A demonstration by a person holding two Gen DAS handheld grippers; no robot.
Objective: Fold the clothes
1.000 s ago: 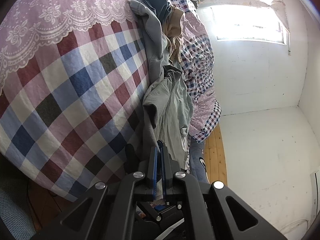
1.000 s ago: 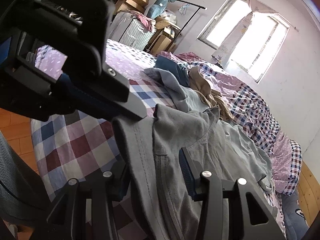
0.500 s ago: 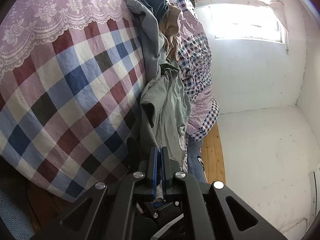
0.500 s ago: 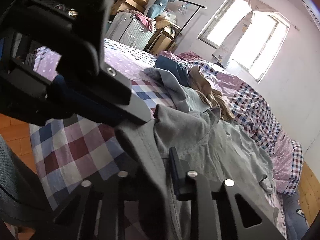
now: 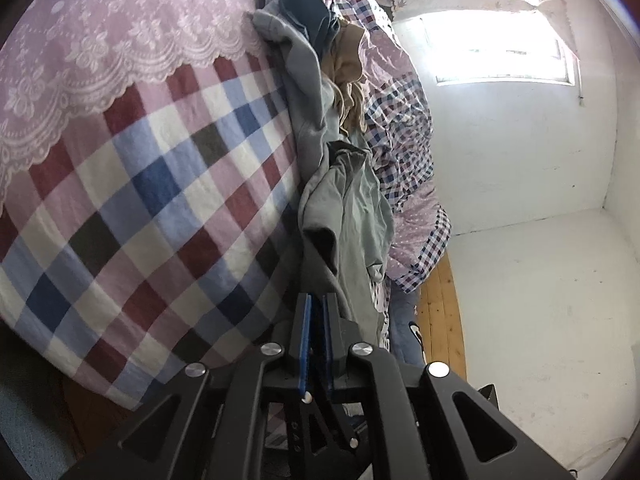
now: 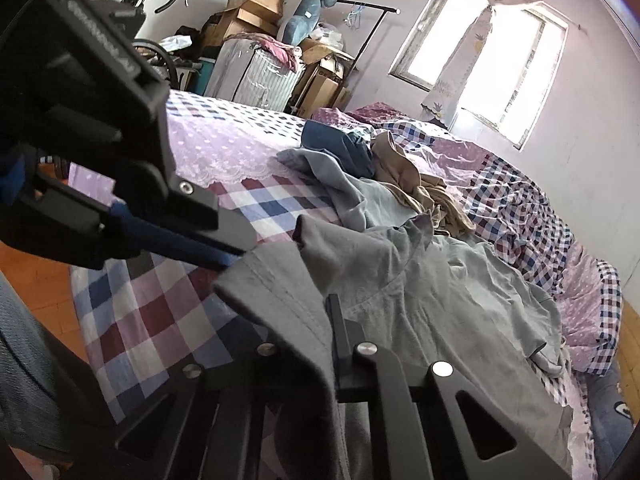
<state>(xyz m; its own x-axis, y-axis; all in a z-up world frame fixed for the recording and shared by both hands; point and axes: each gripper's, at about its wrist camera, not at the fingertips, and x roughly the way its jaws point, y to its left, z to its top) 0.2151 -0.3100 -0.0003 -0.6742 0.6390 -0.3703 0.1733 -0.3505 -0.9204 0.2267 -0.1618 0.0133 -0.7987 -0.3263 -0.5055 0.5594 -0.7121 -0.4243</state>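
Note:
A grey-green garment (image 5: pixel 352 220) (image 6: pixel 440 300) lies crumpled along the near edge of the bed's checked sheet (image 5: pixel 160 200) (image 6: pixel 140 312). Its hem is raised between my two grippers. My left gripper (image 5: pixel 318 298) (image 6: pixel 236 256) has the hem's corner at its blue pads (image 5: pixel 306 328). Its jaws are opening, and a narrow gap shows between the pads. My right gripper (image 6: pixel 322 308) is closing on a fold of the same hem. The cloth drapes over and hides its left finger, while the right finger (image 6: pixel 336 320) presses against the fold.
More clothes lie heaped further up the bed: a blue-grey top (image 6: pixel 340 196), a dark teal piece (image 6: pixel 336 140) and a tan one (image 6: pixel 416 188). Boxes and a covered case (image 6: pixel 256 76) stand behind the bed. Wooden floor (image 5: pixel 440 312) and a white wall lie beyond the bed's edge.
My right gripper's jaws have come together from wide apart onto the garment's fold. The left gripper's pads have parted slightly. Neither hand has shifted much.

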